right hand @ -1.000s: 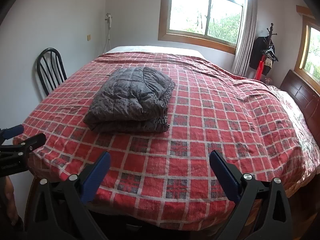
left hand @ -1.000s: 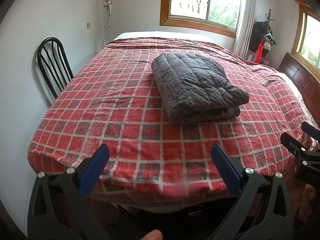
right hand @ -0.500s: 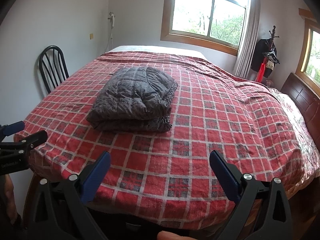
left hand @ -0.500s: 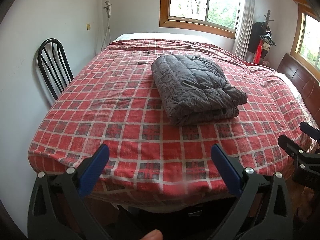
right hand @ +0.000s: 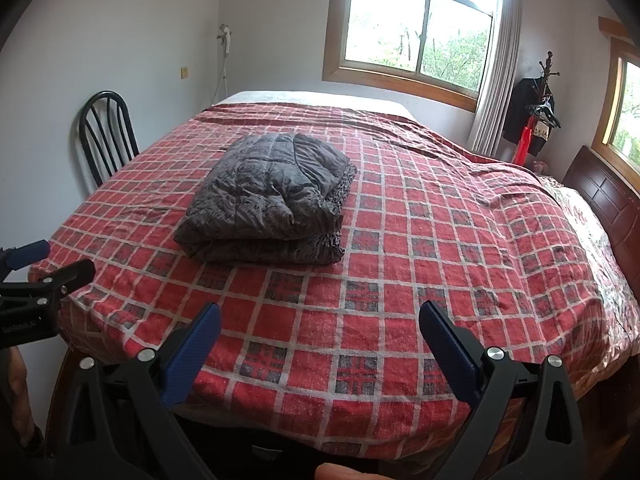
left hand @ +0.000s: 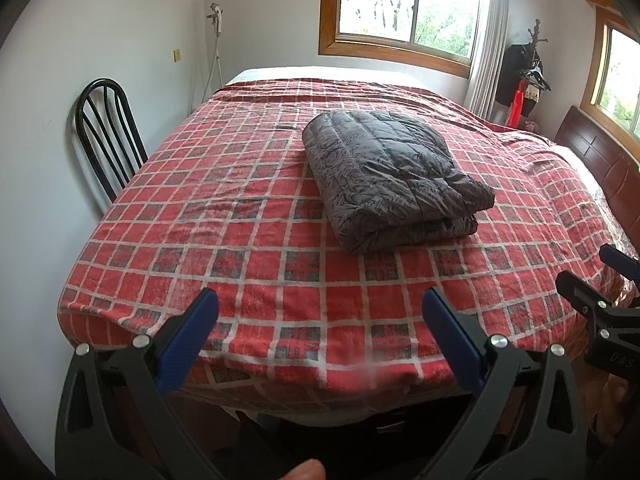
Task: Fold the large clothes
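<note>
Against the left wall, a black metal chair (left hand: 108,136), its seat hidden behind the bed's edge. Next to it, a bed spread with a red plaid cover (left hand: 248,240) that hangs over the near edge. Low at the front, the left gripper (left hand: 320,312) with blue-padded fingers (left hand: 188,336) spread wide and empty, held just off the near edge of the bed and touching nothing. Toward the middle of the bed, well apart from both tools, a dark grey quilted garment (left hand: 392,176) — folded into a thick stack of layers, lying flat on the plaid, its open layered edges facing the near side. Further right, the right gripper (right hand: 320,324), also wide apart and holding nothing, level with the near edge; from the left wrist view only its black frame and one blue tip showing at the right border. Behind, a wood-framed window (right hand: 416,40) with a pale curtain (right hand: 496,72) — then a coat stand (right hand: 540,108) draped with dark clothing and something red, and a dark wooden headboard (right hand: 608,196) along the right side of the bed.
</note>
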The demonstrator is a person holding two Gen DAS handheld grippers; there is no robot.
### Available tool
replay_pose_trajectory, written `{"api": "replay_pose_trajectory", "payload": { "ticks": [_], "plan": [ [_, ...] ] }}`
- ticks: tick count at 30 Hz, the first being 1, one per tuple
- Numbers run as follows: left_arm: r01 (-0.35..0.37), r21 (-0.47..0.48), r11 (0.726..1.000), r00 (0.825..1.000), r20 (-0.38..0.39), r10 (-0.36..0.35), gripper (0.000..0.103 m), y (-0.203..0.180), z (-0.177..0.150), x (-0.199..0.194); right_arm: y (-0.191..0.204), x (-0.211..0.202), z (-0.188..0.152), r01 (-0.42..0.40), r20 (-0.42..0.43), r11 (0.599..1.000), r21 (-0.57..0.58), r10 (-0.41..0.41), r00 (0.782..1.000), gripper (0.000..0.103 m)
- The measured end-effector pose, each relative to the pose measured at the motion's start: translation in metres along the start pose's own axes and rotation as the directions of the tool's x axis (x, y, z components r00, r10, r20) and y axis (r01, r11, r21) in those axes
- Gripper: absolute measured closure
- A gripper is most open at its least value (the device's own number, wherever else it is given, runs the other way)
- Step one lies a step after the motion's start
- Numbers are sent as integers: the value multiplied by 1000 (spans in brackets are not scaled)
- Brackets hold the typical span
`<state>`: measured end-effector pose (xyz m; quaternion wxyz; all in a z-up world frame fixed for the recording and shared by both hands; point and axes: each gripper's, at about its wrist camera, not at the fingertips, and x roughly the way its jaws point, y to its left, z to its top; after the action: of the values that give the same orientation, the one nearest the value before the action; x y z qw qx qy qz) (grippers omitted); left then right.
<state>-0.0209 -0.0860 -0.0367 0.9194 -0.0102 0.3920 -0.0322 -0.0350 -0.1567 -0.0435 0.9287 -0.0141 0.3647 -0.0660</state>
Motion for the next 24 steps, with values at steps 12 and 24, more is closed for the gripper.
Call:
{"api": "replay_pose_trajectory", "payload": {
  "ticks": [12, 24],
  "plan": [
    [0, 0, 1000, 1000, -1, 0, 3, 1, 0, 0, 0, 0, 0, -1, -2, 1000, 1, 1, 1000, 4],
    [-1, -3, 1000, 1000, -6, 1, 3, 2, 0, 1, -14, 2, -2, -19, 12, 996, 82, 18, 1000, 4]
  ]
}}
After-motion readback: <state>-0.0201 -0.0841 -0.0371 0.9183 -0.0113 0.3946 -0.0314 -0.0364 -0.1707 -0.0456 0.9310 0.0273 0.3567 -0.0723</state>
